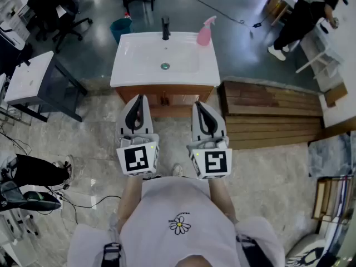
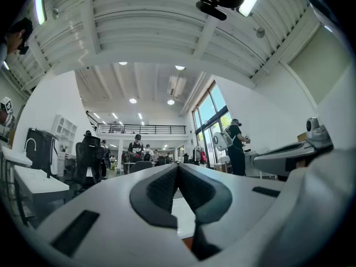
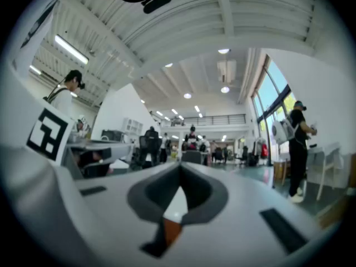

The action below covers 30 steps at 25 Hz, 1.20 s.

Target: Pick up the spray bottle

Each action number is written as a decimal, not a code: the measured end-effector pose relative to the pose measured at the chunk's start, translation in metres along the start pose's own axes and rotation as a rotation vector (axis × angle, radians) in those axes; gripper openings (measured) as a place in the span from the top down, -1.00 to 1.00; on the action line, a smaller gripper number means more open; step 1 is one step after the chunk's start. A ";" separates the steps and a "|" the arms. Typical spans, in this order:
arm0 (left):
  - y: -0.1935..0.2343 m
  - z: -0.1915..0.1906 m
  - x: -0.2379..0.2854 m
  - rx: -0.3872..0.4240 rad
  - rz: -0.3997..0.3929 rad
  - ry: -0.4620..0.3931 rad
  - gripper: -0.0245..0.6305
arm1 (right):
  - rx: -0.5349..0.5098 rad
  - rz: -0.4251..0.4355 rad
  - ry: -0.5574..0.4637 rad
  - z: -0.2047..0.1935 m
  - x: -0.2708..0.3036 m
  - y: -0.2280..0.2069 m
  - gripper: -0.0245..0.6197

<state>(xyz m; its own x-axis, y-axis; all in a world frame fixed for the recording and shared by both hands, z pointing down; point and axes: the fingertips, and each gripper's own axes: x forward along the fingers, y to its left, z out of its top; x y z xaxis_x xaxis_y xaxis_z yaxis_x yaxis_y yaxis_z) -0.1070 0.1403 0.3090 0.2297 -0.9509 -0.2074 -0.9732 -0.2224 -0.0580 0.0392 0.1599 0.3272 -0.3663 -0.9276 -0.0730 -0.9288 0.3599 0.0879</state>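
Note:
A pink spray bottle (image 1: 204, 31) stands upright on the far right corner of the white sink top (image 1: 133, 74), beside the black faucet (image 1: 166, 28). My left gripper (image 1: 137, 100) and right gripper (image 1: 199, 107) are held side by side in front of the wooden cabinet, well short of the bottle. Both have their jaws shut with nothing between them. In the left gripper view the gripper (image 2: 177, 168) points across the room, and the right gripper (image 3: 179, 168) does the same in its own view; neither shows the bottle.
A stack of wooden planks (image 1: 272, 113) lies right of the cabinet. A white table (image 1: 30, 77) stands at the left and a teal bin (image 1: 120, 28) behind the sink. A person (image 1: 303, 15) stands at the far right; cables run over the floor.

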 end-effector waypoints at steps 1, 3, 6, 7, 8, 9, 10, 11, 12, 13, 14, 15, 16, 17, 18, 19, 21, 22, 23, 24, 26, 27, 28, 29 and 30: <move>-0.001 0.000 0.000 0.011 -0.005 0.004 0.87 | -0.003 0.001 0.001 -0.001 0.000 0.000 0.83; -0.002 -0.001 0.001 0.029 -0.013 0.006 0.87 | -0.004 0.000 0.002 -0.003 -0.001 0.000 0.83; -0.006 -0.002 -0.001 0.030 -0.013 0.016 0.87 | 0.008 -0.007 0.008 -0.007 -0.003 -0.003 0.83; -0.007 -0.004 -0.001 0.028 -0.013 0.018 0.87 | 0.011 -0.009 0.010 -0.008 -0.003 -0.004 0.83; -0.008 -0.005 -0.001 0.029 -0.014 0.019 0.87 | 0.011 -0.009 0.007 -0.008 -0.003 -0.005 0.83; -0.009 -0.005 -0.001 0.031 -0.015 0.021 0.87 | 0.009 -0.009 0.002 -0.007 -0.003 -0.006 0.83; -0.010 -0.006 -0.001 0.032 -0.015 0.025 0.87 | 0.005 -0.007 -0.003 -0.006 -0.003 -0.007 0.83; -0.011 -0.006 -0.001 0.030 -0.013 0.032 0.87 | 0.004 -0.006 -0.006 -0.006 -0.002 -0.007 0.83; -0.011 -0.006 0.000 0.027 -0.011 0.038 0.87 | 0.005 -0.005 -0.007 -0.006 -0.002 -0.008 0.83; -0.011 -0.006 0.000 0.026 -0.010 0.041 0.87 | 0.010 -0.005 -0.009 -0.006 -0.002 -0.009 0.83; -0.011 -0.006 0.001 0.026 -0.008 0.042 0.87 | 0.017 -0.006 -0.012 -0.007 -0.002 -0.010 0.83; -0.011 -0.006 0.001 0.025 -0.006 0.043 0.87 | 0.027 -0.006 -0.015 -0.007 -0.004 -0.011 0.83; -0.011 -0.006 0.001 0.024 -0.003 0.043 0.87 | 0.039 -0.005 -0.017 -0.007 -0.005 -0.012 0.83; -0.011 -0.006 0.001 0.022 0.000 0.043 0.87 | 0.050 -0.003 -0.020 -0.006 -0.005 -0.013 0.83; -0.010 -0.006 0.002 0.022 0.003 0.044 0.87 | 0.058 -0.001 -0.022 -0.006 -0.005 -0.014 0.83; -0.011 -0.006 0.002 0.021 0.007 0.045 0.87 | 0.061 0.000 -0.022 -0.006 -0.005 -0.016 0.83; -0.012 -0.008 0.003 0.021 0.013 0.049 0.87 | 0.059 0.001 -0.018 -0.008 -0.005 -0.019 0.83; -0.014 -0.009 0.003 0.022 0.015 0.051 0.87 | 0.055 0.003 -0.015 -0.010 -0.006 -0.021 0.83; -0.016 -0.009 0.004 0.024 0.017 0.050 0.87 | 0.052 0.006 -0.012 -0.011 -0.006 -0.023 0.83; -0.017 -0.010 0.004 0.028 0.018 0.047 0.87 | 0.051 0.009 -0.010 -0.013 -0.006 -0.025 0.83; -0.021 -0.011 0.003 0.033 0.020 0.045 0.87 | 0.055 0.018 -0.004 -0.018 -0.006 -0.028 0.83; -0.022 -0.012 0.002 0.033 0.022 0.047 0.87 | 0.061 0.024 -0.001 -0.021 -0.007 -0.029 0.83; -0.024 -0.013 0.000 0.035 0.024 0.050 0.87 | 0.068 0.030 -0.003 -0.023 -0.007 -0.030 0.83; -0.025 -0.015 -0.003 0.039 0.027 0.055 0.87 | 0.075 0.035 -0.005 -0.024 -0.008 -0.030 0.83; -0.026 -0.016 -0.006 0.043 0.030 0.061 0.87 | 0.083 0.041 -0.004 -0.026 -0.009 -0.029 0.83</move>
<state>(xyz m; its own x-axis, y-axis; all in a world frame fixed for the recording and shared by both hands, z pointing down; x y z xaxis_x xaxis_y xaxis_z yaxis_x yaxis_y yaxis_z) -0.0828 0.1480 0.3269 0.1985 -0.9686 -0.1496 -0.9780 -0.1858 -0.0950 0.0710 0.1549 0.3507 -0.4045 -0.9115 -0.0746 -0.9143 0.4050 0.0087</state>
